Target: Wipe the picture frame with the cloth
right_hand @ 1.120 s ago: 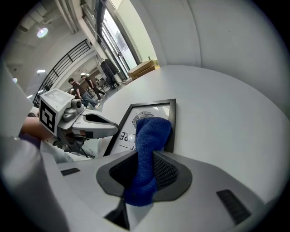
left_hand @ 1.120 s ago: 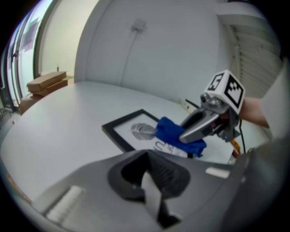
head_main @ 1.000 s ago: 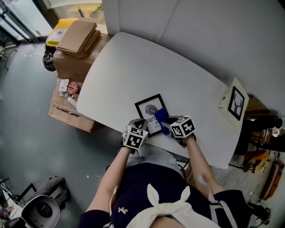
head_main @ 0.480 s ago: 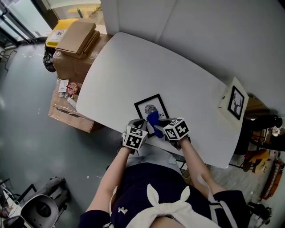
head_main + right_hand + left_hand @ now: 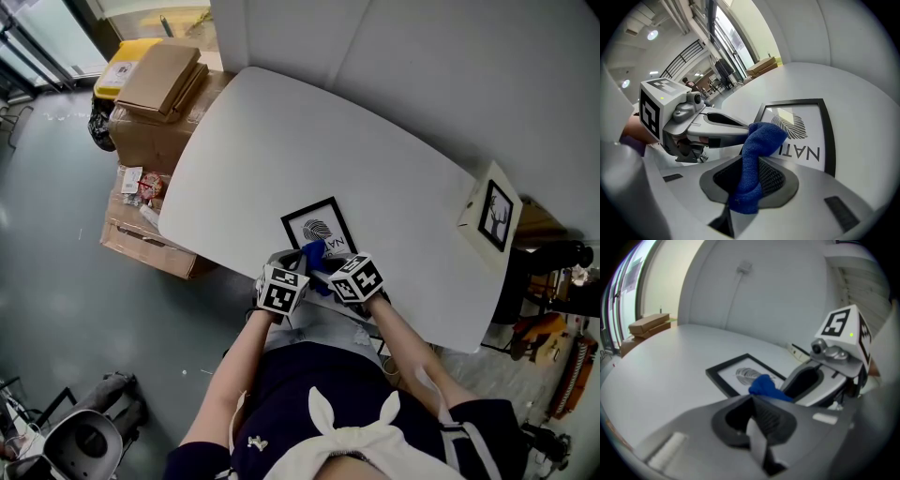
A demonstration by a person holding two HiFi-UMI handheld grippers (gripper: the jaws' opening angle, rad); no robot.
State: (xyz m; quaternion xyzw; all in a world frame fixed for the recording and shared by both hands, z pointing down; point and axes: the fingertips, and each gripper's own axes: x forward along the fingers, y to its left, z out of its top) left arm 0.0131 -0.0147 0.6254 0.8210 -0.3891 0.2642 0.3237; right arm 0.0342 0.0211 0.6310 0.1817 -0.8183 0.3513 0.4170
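A black picture frame [image 5: 319,228] with a leaf print lies flat near the white table's [image 5: 281,141] front edge; it also shows as the frame [image 5: 805,152] and the frame [image 5: 736,373]. My right gripper [image 5: 323,266] is shut on a blue cloth [image 5: 313,253], the cloth [image 5: 761,138] draped over the frame's near left part. My left gripper [image 5: 298,262] is shut at the frame's near left corner, close beside the cloth [image 5: 764,385]. Whether it pinches the frame is hidden. In the right gripper view its fingers [image 5: 723,127] lie just left of the cloth.
A second framed picture [image 5: 497,214] stands at the table's right edge. Cardboard boxes [image 5: 159,84] and a yellow bin [image 5: 127,61] sit on the floor left of the table, with more packages [image 5: 141,220] below them. A wall runs behind the table.
My right gripper has dragged the blue cloth leftward across the near part of the frame, ending next to the left gripper. The left gripper and the frame have stayed put.
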